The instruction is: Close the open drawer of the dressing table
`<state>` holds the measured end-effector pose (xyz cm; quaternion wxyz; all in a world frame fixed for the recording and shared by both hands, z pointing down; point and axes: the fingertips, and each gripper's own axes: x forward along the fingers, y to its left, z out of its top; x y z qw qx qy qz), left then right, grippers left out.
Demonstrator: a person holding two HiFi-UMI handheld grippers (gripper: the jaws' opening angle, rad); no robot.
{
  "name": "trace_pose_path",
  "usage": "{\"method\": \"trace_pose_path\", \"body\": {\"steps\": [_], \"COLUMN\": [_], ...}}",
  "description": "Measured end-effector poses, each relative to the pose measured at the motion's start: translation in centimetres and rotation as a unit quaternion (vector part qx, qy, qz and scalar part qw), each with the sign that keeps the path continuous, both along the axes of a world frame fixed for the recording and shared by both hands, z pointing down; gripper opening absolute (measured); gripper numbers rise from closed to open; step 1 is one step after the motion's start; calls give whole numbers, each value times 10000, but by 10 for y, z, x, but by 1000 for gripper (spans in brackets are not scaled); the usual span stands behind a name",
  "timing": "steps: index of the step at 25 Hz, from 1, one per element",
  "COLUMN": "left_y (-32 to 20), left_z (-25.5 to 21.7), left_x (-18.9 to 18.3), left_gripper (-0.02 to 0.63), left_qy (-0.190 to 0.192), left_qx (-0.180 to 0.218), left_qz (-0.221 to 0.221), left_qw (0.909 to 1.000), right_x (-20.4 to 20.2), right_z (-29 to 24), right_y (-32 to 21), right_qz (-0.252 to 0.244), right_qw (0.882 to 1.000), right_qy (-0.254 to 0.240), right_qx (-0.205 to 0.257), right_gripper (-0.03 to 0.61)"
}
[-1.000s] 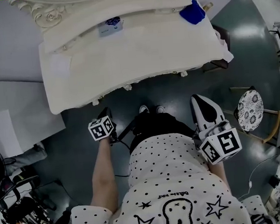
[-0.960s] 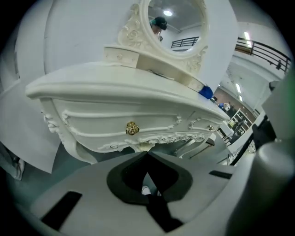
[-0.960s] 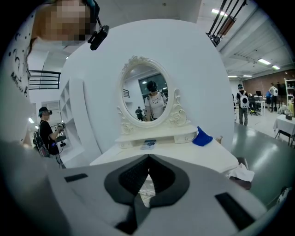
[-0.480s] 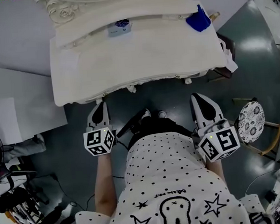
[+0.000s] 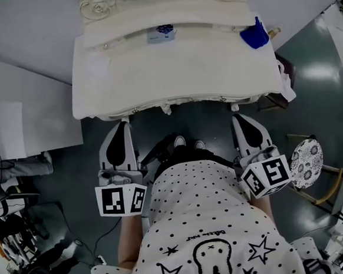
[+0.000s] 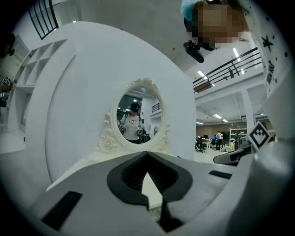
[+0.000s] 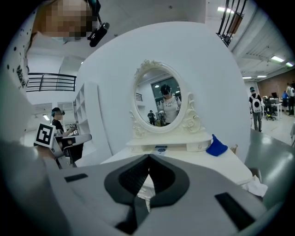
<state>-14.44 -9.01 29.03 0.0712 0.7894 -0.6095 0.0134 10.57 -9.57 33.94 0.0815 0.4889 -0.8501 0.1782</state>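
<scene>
Dressing table [image 5: 178,74] before level left gripper [image 5: 123,125]

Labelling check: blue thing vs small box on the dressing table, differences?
The blue thing is solid blue, lumpy; the small box white, rectangular, blue-marked. On the dressing table the blue thing sits far right, the small box mid-width. Both sit at the back.

Honestly nothing's reading clearly here: the shirt [image 5: 207,219] is carrying a tiny line of print above its tooth drawing that's staying illegible, the marker cubes [image 5: 122,200] are showing only black-and-white square patterns, and the card [image 5: 161,34] on the dressing table [image 5: 184,67] is showing just a blurry blue mark.
</scene>
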Motion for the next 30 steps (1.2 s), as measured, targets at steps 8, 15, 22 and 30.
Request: {"method": "trace_pose_path", "body": {"steps": [8, 15, 22, 30], "left_y": [24, 21, 20, 21], "left_z": [0, -1, 3, 6], "left_x": [23, 22, 3, -12], "left_gripper": [11, 12, 12, 11], "left_qy": [287, 270, 466, 533], "left_qx": [26, 33, 36, -22], "left_qz": [187, 447, 322, 254], "left_qw": [9994, 9986, 9984, 9983], "right_x": [-15, -27, -37, -53], "right_z": [-8, -7, -3, -1], "right_y": [0, 3, 6, 6], "right_qz": [-106, -116, -39, -140], "right_qw": [9999, 9999, 9997, 9996], "right_qy": [-37, 93, 214, 241], "right_qx": [109, 78, 104, 88], "right_gripper": [9, 9, 9, 9]}}
